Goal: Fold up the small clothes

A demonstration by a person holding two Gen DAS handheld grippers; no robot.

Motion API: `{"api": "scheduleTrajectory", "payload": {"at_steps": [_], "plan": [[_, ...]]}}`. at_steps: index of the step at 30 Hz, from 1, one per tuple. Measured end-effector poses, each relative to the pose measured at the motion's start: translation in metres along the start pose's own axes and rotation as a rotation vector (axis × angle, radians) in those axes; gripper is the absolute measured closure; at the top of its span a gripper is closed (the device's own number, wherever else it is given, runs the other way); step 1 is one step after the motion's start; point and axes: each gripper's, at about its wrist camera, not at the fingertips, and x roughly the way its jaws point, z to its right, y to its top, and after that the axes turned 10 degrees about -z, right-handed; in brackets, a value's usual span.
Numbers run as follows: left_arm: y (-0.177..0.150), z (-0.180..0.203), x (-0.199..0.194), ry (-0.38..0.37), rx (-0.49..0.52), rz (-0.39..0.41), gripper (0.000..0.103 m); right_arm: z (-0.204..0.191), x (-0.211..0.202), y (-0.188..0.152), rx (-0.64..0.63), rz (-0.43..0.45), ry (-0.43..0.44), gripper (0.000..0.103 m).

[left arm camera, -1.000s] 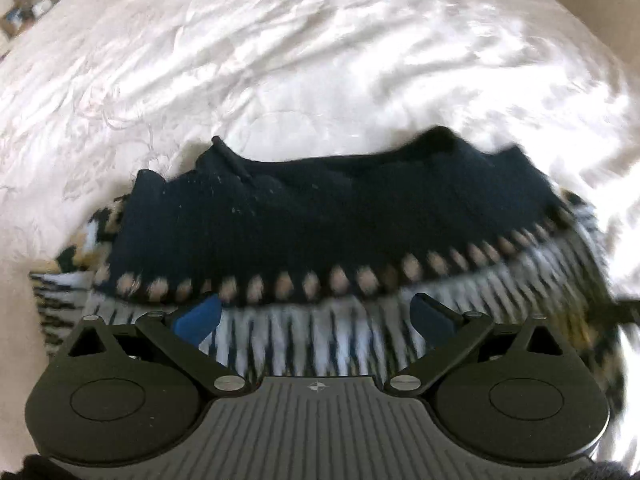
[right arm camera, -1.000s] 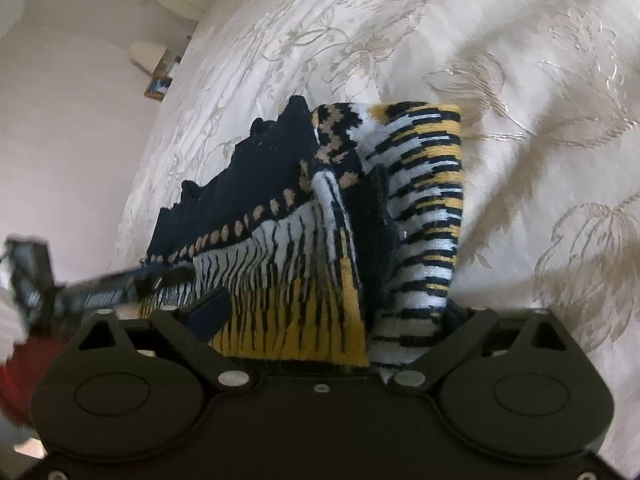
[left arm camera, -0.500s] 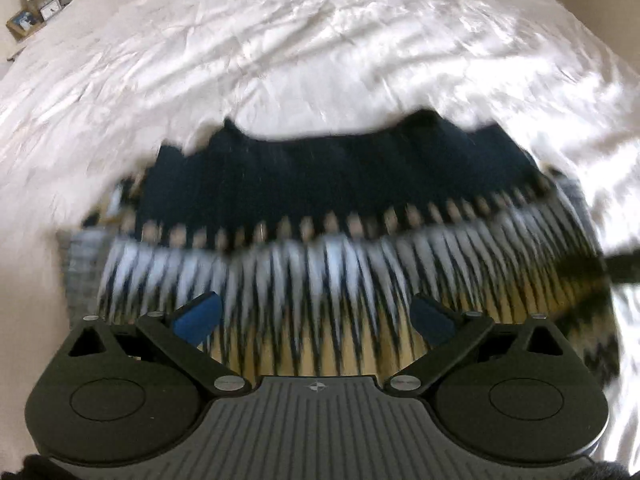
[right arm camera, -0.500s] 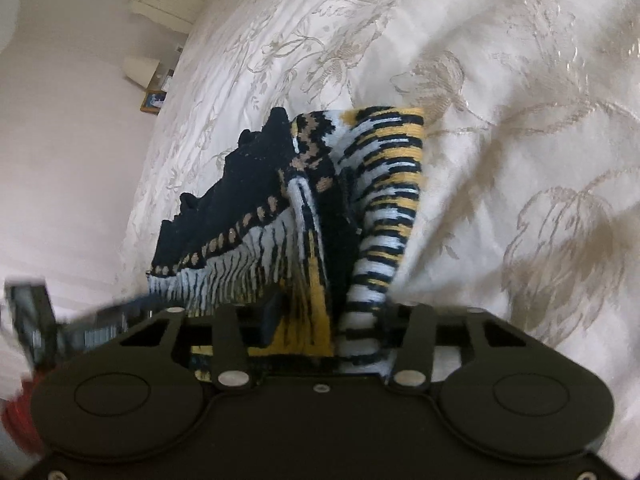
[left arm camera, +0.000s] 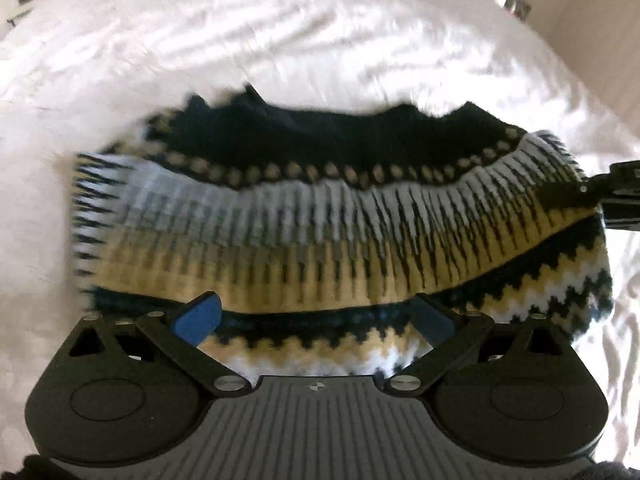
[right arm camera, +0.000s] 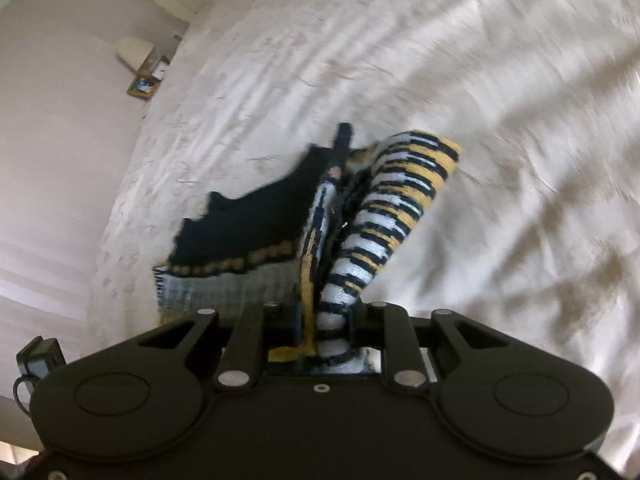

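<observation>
Embroidered bedspread (right arm camera: 460,60); ribbed knit sweater (left arm camera: 320,232), zigzag bands.

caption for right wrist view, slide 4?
Right gripper clamped on patterned knit garment, raised off the bedspread.

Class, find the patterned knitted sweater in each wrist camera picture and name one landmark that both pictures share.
Left wrist view: the knitted sweater spans the middle, above the open left tongs.
Right wrist view: the sweater is at centre, bunched and pinched in the right tongs, whose jaws have just been closing.
Shared landmark: the sweater's dark collar band, on the white bedspread.
</observation>
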Motion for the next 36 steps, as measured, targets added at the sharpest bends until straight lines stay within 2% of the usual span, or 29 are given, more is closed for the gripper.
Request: {"api": "scheduleTrajectory", "payload": {"at_steps": [8, 11, 15, 21, 27, 30, 31, 32, 33, 36], "plan": [[-0.045, -0.063, -0.051, -0.018, -0.118, 0.086, 0.001, -0.097, 0.007, 0.003, -0.065, 0.014, 0.013, 0.074], [-0.063, -0.090, -0.060, -0.014, -0.162, 0.077, 0.001, -0.131, 0.026, 0.006, -0.082, 0.002, 0.027, 0.074], [-0.083, -0.122, -0.073, -0.012, -0.196, 0.058, 0.001, -0.172, 0.072, 0.006, -0.125, -0.038, 0.012, 0.074], [-0.105, -0.149, -0.080, -0.016, -0.228, 0.036, 0.001, -0.210, 0.151, -0.006, -0.163, -0.121, -0.048, 0.074], [-0.116, -0.168, -0.082, -0.026, -0.248, 0.026, 0.001, -0.233, 0.188, -0.018, -0.213, -0.141, -0.161, 0.074], [-0.115, -0.172, -0.082, -0.037, -0.250, 0.025, 0.001, -0.243, 0.196, -0.021, -0.247, -0.151, -0.219, 0.067], [-0.113, -0.173, -0.082, -0.044, -0.249, 0.026, 0.001, -0.248, 0.198, -0.023, -0.270, -0.156, -0.233, 0.060], [-0.112, -0.174, -0.082, -0.050, -0.247, 0.028, 0.001, -0.252, 0.200, -0.025, -0.292, -0.158, -0.239, 0.055], [-0.110, -0.174, -0.082, -0.056, -0.243, 0.028, 0.001, -0.256, 0.198, -0.028, -0.311, -0.155, -0.231, 0.055], [-0.103, -0.174, -0.082, -0.080, -0.231, 0.032, 0.001, -0.265, 0.189, -0.030, -0.339, -0.117, -0.138, 0.055]]}}
